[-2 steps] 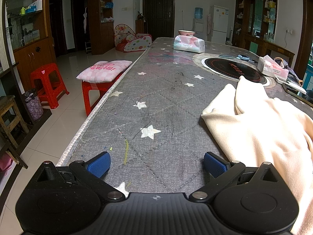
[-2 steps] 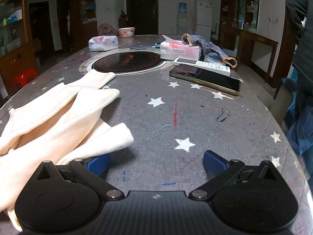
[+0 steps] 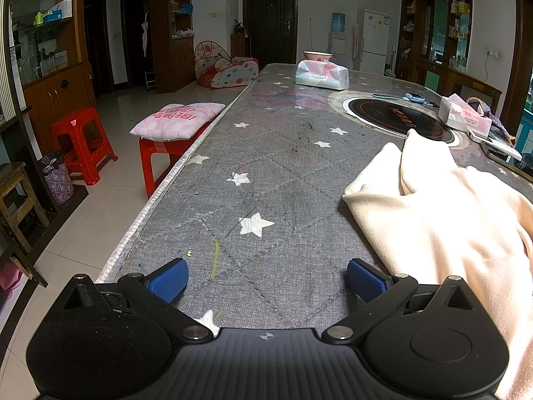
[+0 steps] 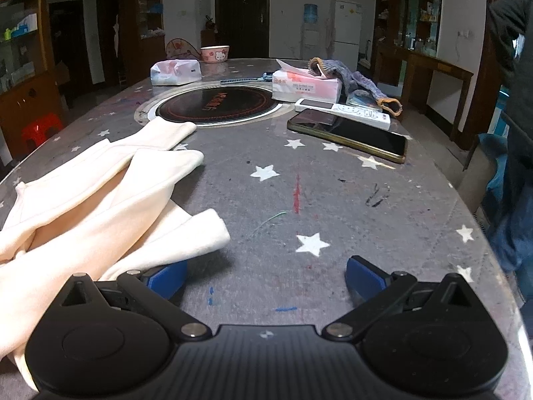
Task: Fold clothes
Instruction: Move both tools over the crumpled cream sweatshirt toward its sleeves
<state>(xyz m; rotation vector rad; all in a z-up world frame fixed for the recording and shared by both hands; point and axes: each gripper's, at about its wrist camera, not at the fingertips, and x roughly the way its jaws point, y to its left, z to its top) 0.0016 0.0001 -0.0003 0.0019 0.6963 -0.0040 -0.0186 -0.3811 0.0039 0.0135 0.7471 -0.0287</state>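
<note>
A cream garment (image 3: 443, 213) lies crumpled on the grey star-patterned table (image 3: 273, 166), to the right in the left wrist view. My left gripper (image 3: 266, 280) is open and empty, low over the table; its right fingertip sits just beside the garment's near edge. In the right wrist view the same garment (image 4: 100, 200) lies at the left, with a folded flap reaching toward the middle. My right gripper (image 4: 266, 276) is open and empty; its left fingertip (image 4: 166, 278) lies partly under the garment's edge.
A round black hotplate (image 4: 216, 105) is set in the table. Beyond it are tissue packs (image 4: 306, 85), a phone (image 4: 349, 133), a remote (image 4: 343, 110), a knitted cloth (image 4: 353, 78) and a pink bowl (image 4: 215, 54). Red stools (image 3: 83, 143) and a pink cushion (image 3: 176, 120) stand left of the table.
</note>
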